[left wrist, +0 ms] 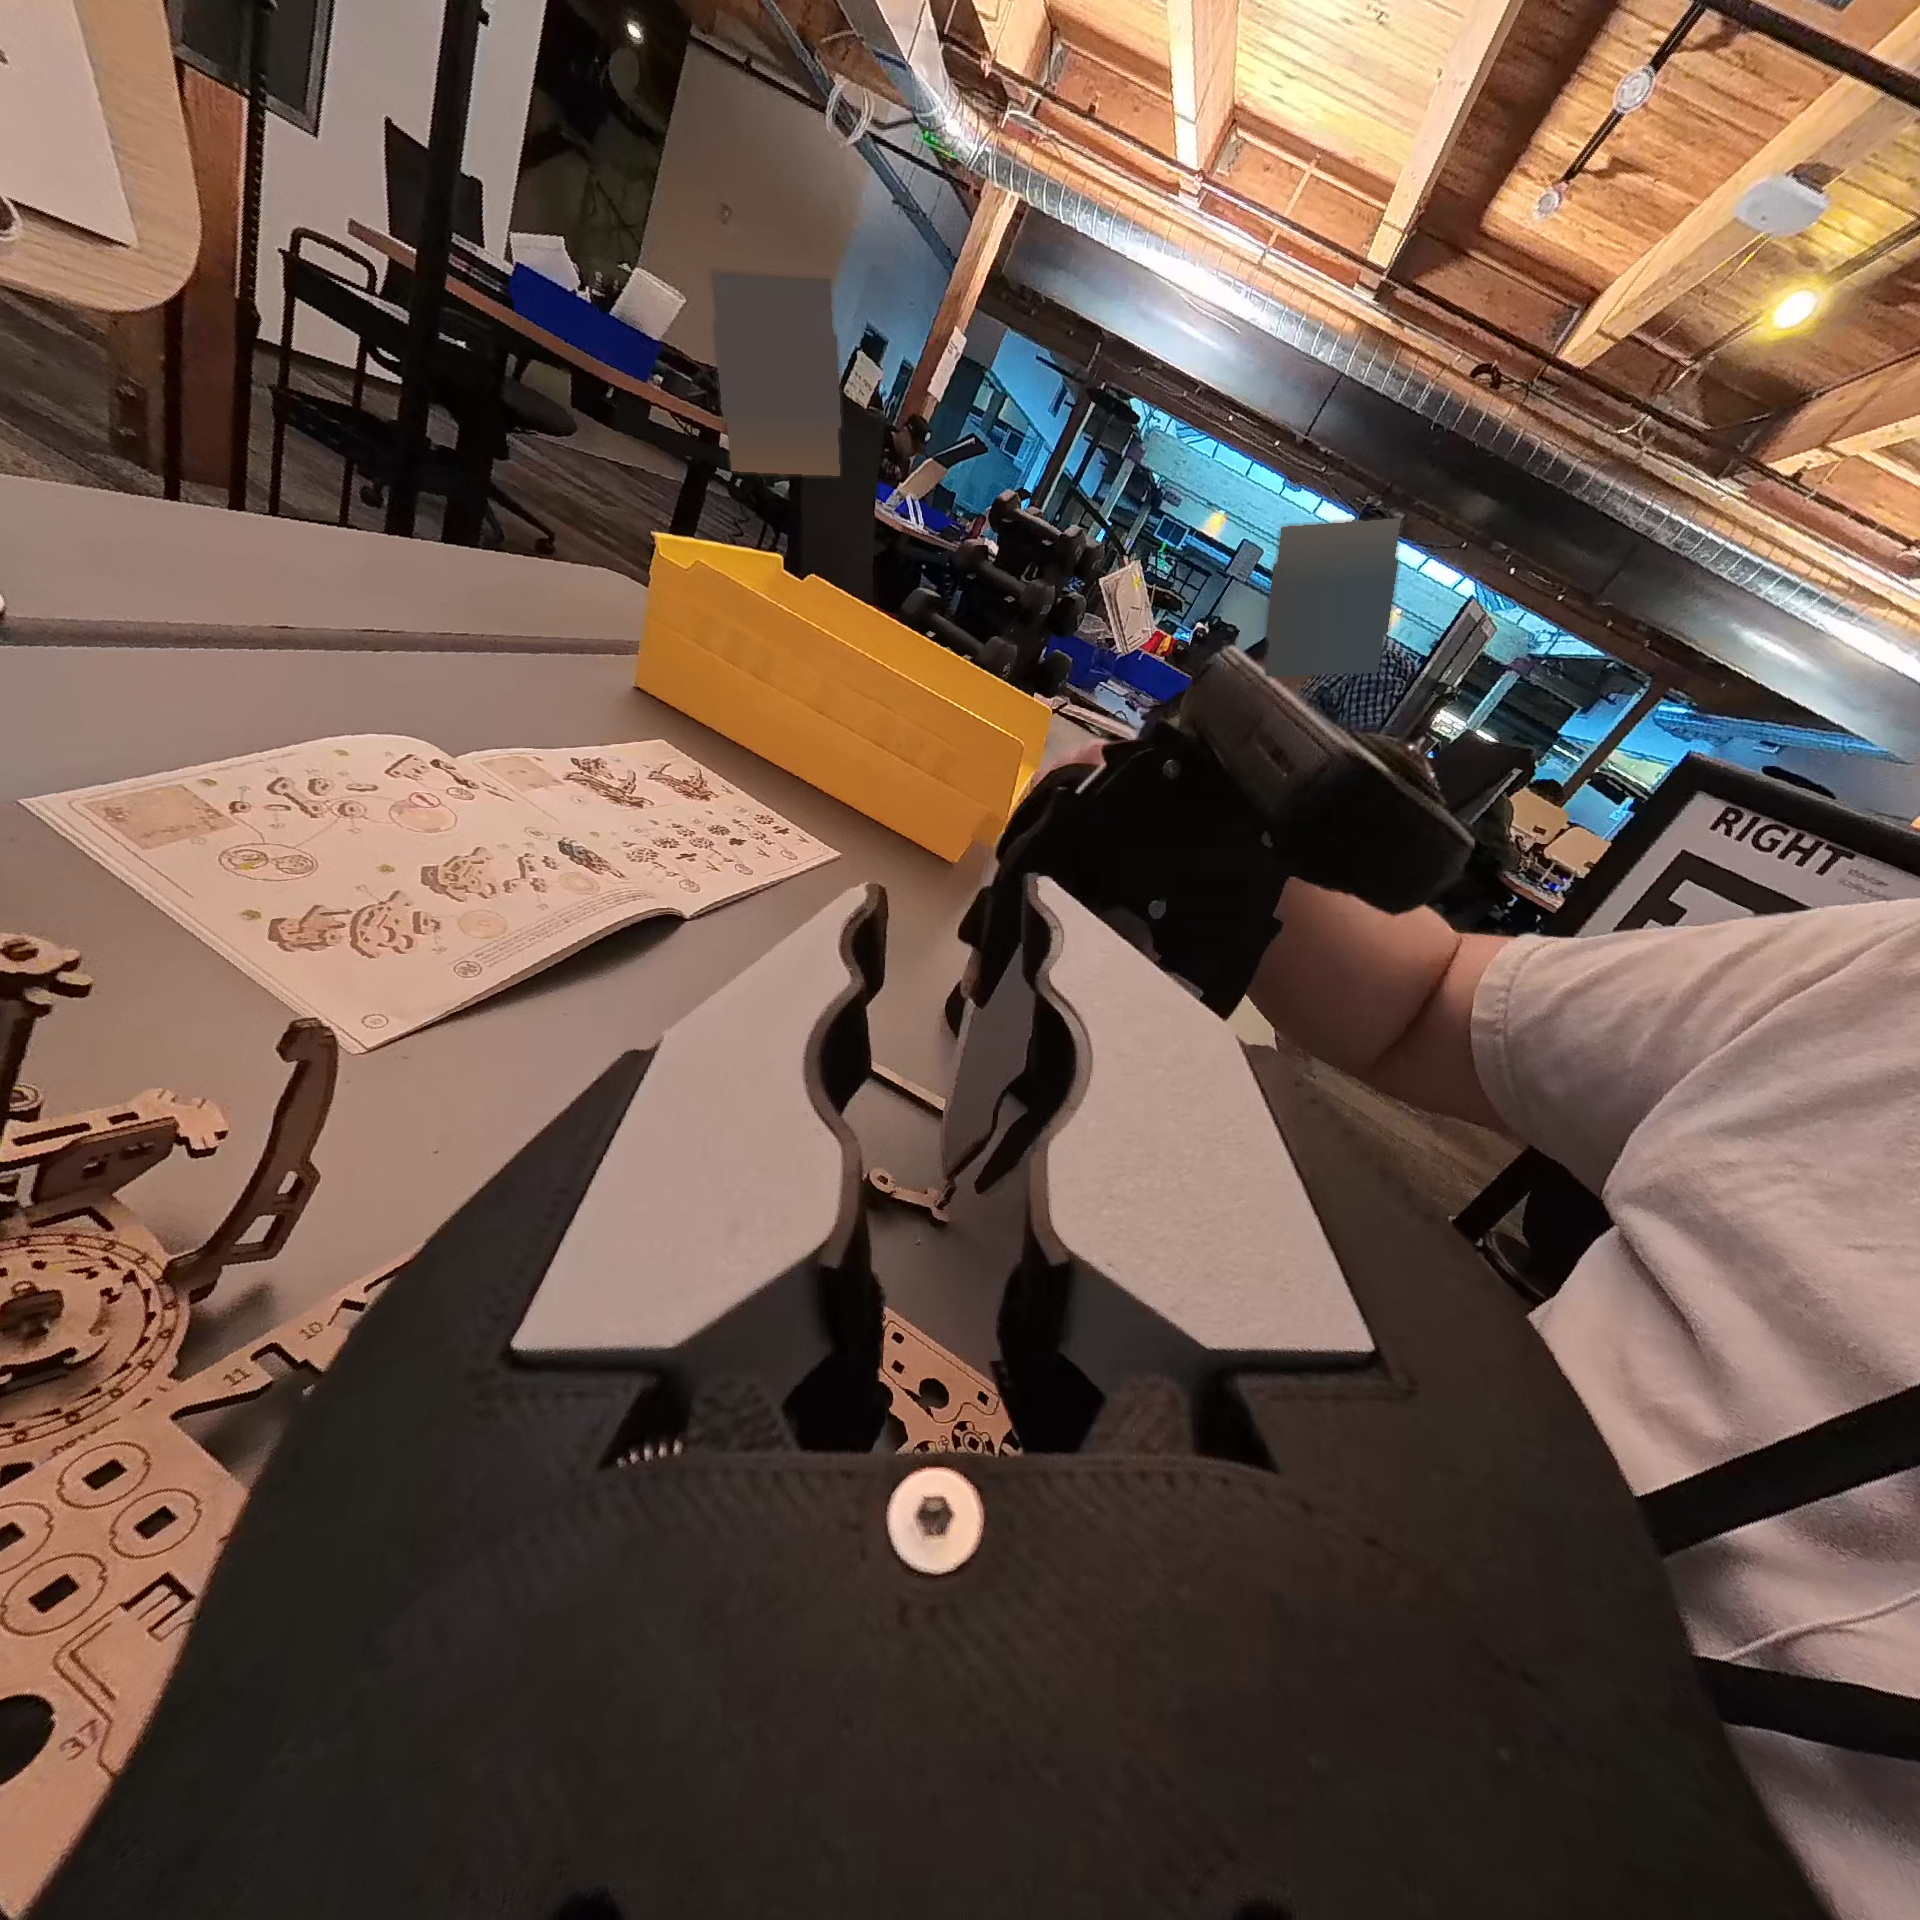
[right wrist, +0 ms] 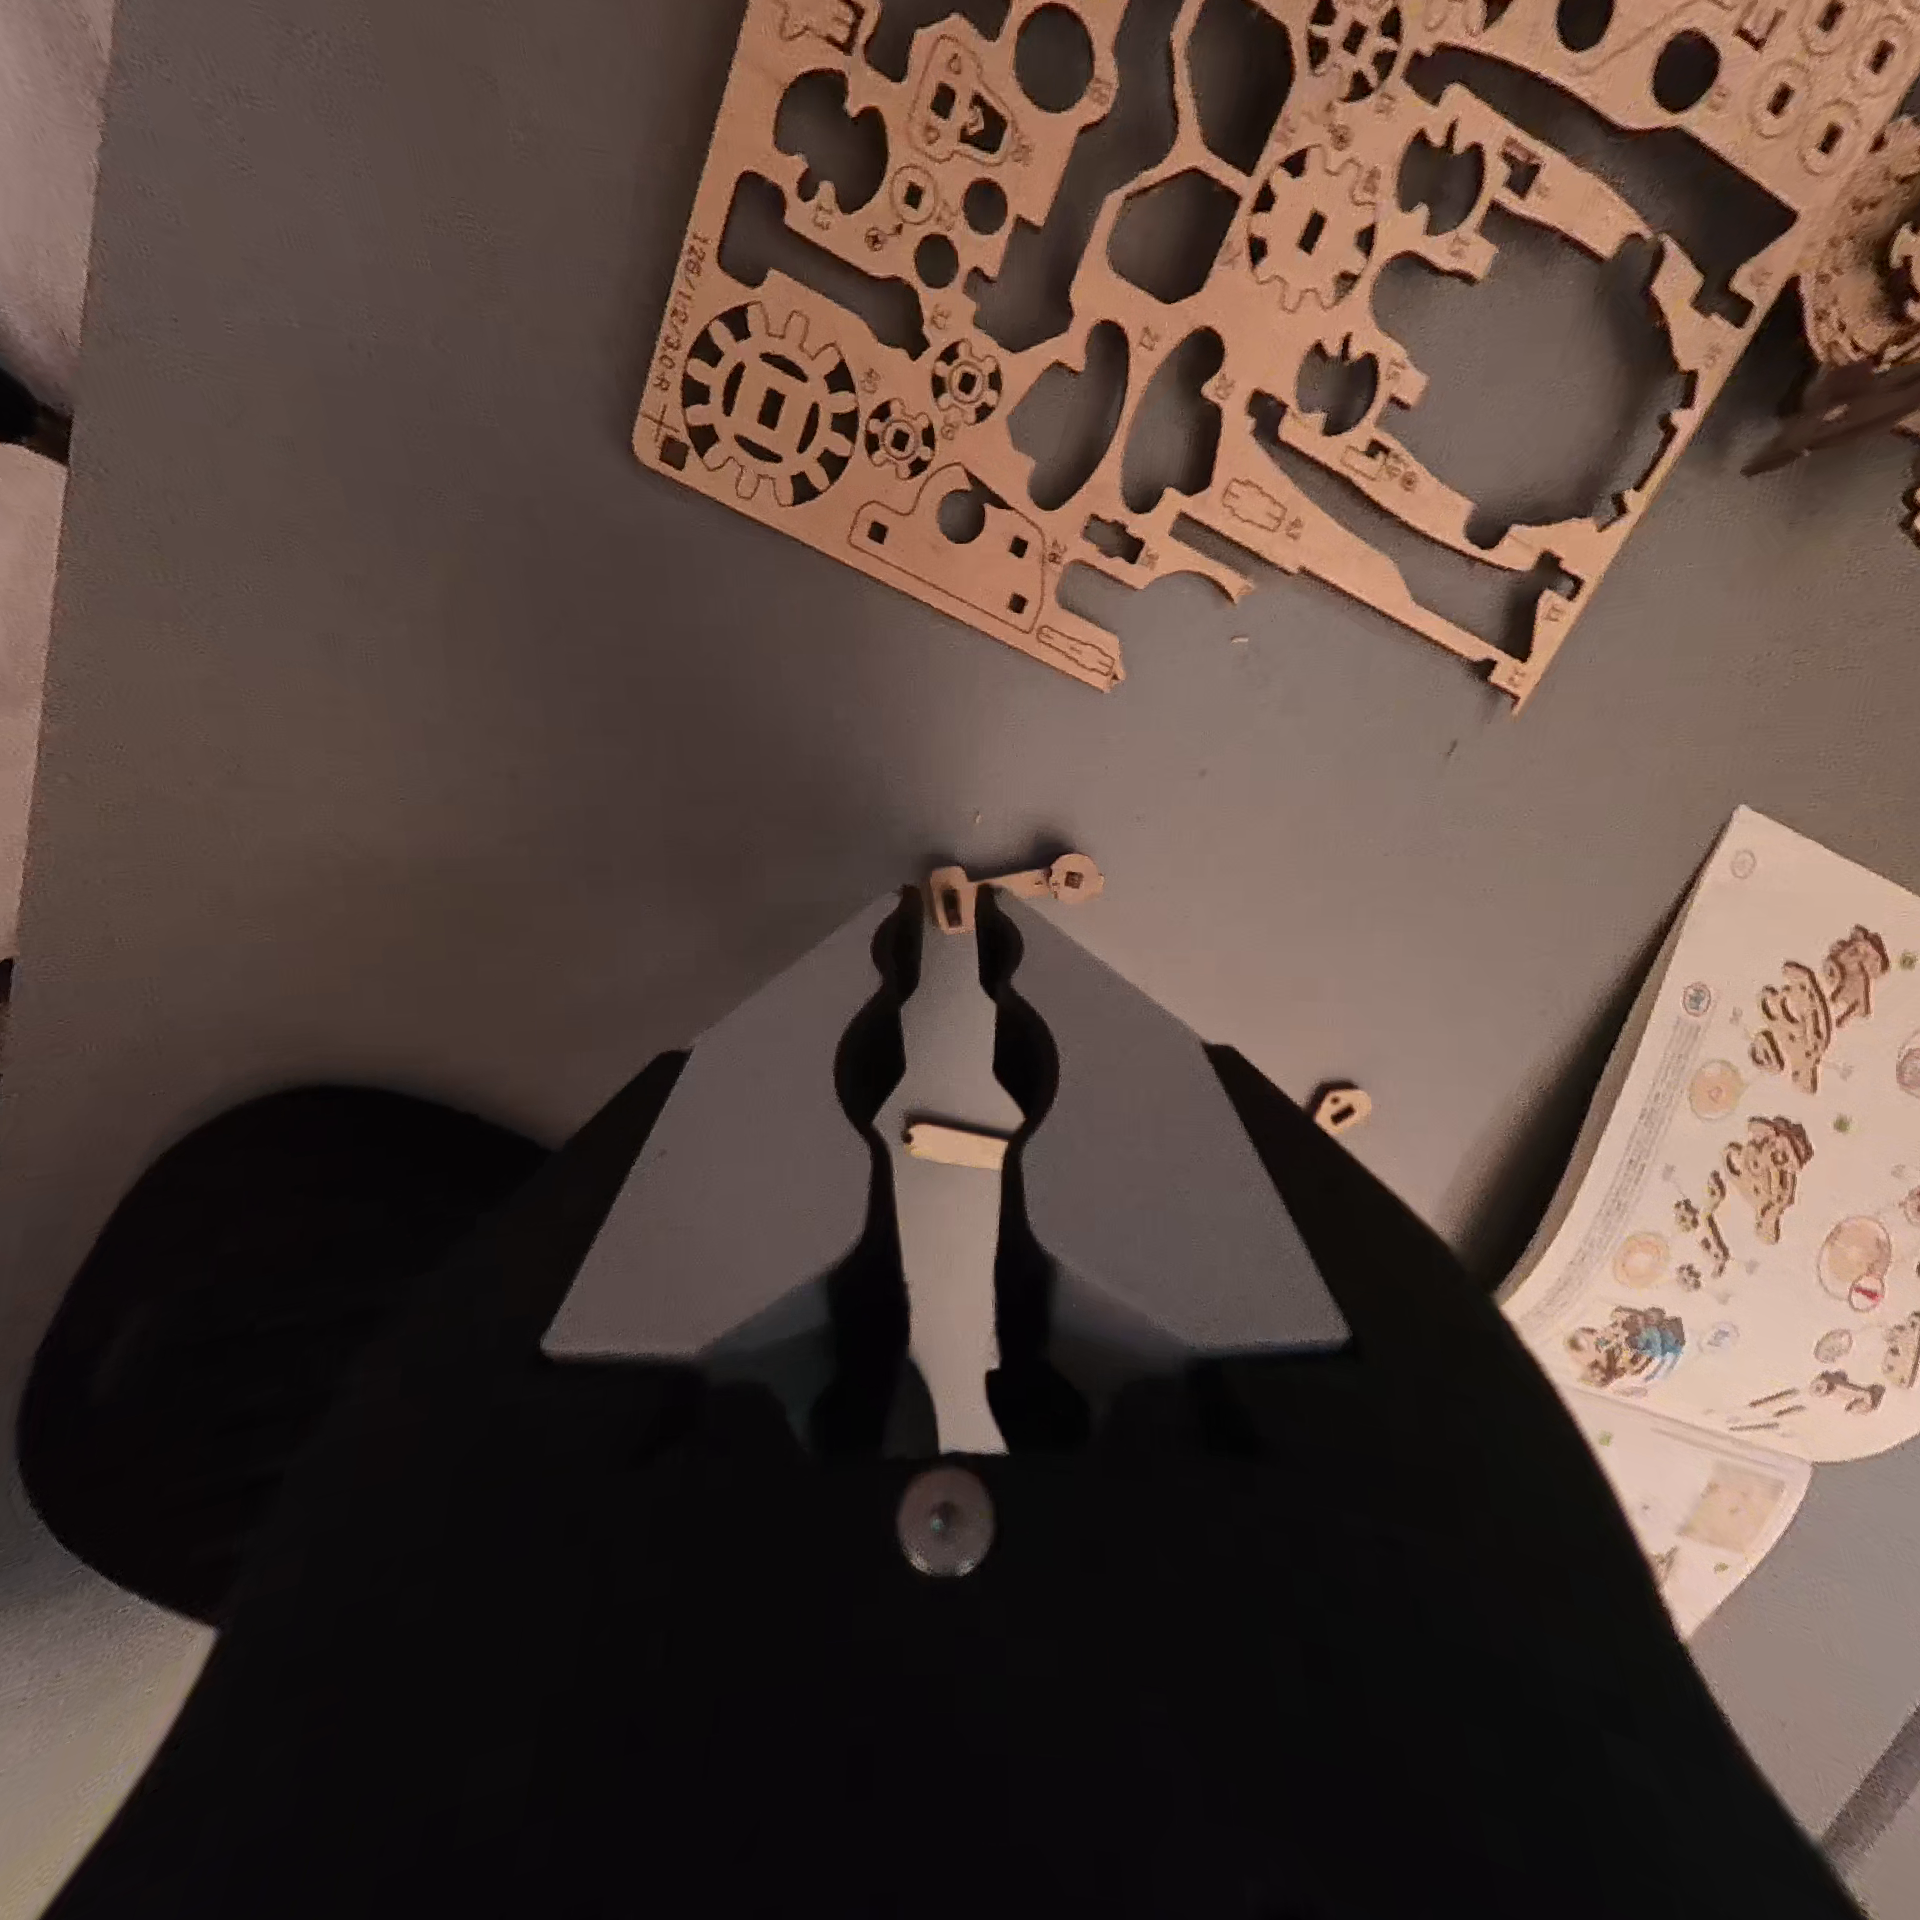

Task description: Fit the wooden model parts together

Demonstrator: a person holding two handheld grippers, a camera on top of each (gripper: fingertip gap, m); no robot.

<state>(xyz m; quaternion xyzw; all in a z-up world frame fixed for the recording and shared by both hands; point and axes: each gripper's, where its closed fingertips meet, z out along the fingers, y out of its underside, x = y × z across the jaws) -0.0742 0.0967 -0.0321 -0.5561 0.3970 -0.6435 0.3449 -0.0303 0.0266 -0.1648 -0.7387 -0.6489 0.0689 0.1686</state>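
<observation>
A small wooden lever part (right wrist: 1023, 883) lies on the grey table (right wrist: 416, 623). My right gripper (right wrist: 951, 906) points straight down, and its tips close on the part's slotted end. In the left wrist view the right gripper (left wrist: 951, 1195) touches down at the same part (left wrist: 902, 1188). My left gripper (left wrist: 956, 902) is open and empty, held above the table just behind it. A punched wooden parts sheet (right wrist: 1195, 312) lies beyond the part and also shows in the left wrist view (left wrist: 83, 1558). A partly built wooden model (left wrist: 62, 1299) stands at the left.
An open instruction booklet (left wrist: 416, 862) lies on the table and also shows in the right wrist view (right wrist: 1766, 1143). A yellow bin (left wrist: 831, 707) stands behind it. Loose wooden bits (right wrist: 956, 1143) (right wrist: 1340, 1107) lie near the right gripper. A curved dark wooden piece (left wrist: 281, 1164) lies by the model. A person's arm (left wrist: 1403, 1008) reaches in from the right. Tip to tip, the grippers are about 15 centimeters apart. The curved dark wooden piece (left wrist: 281, 1164) lies around 12 centimeters away from my left fingertips.
</observation>
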